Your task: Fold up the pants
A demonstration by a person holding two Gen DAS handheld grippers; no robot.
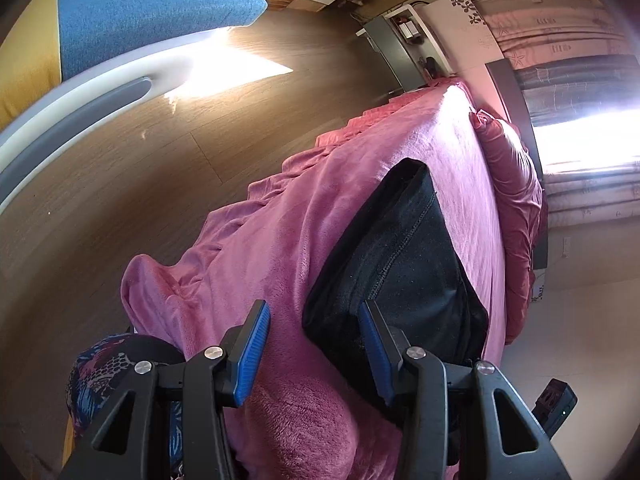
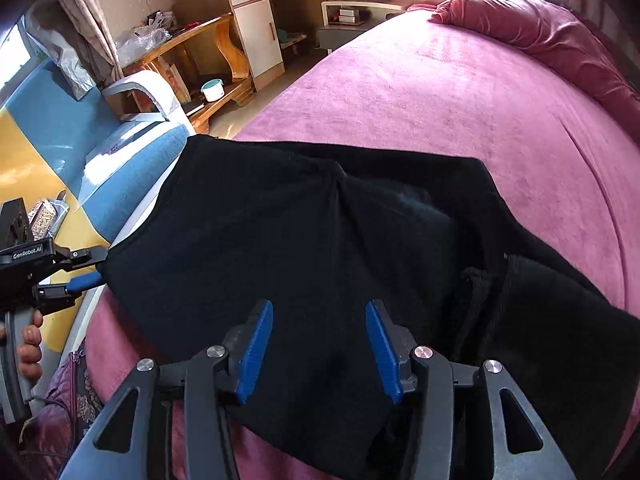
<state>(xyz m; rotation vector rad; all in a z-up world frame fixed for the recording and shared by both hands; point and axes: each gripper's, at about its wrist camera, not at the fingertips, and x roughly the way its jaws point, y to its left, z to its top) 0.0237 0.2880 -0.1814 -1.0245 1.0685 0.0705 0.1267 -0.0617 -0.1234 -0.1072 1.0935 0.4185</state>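
Blue-padded fingers [image 2: 256,354] of the right gripper [image 2: 320,350] stand spread just above the black pants [image 2: 304,240], pinching nothing, and the left gripper [image 1: 316,354] is likewise spread, one pad at the pants' near corner and bare pink bedspread [image 1: 248,248] between its pads. Those pants lie in a rough folded slab on the bedspread's near end, well away from the pillow [image 2: 532,28]. They look like soft, thick, limp fleece, light and unlikely to slip, so I would pinch all layers together at an edge or corner, not the flat middle.
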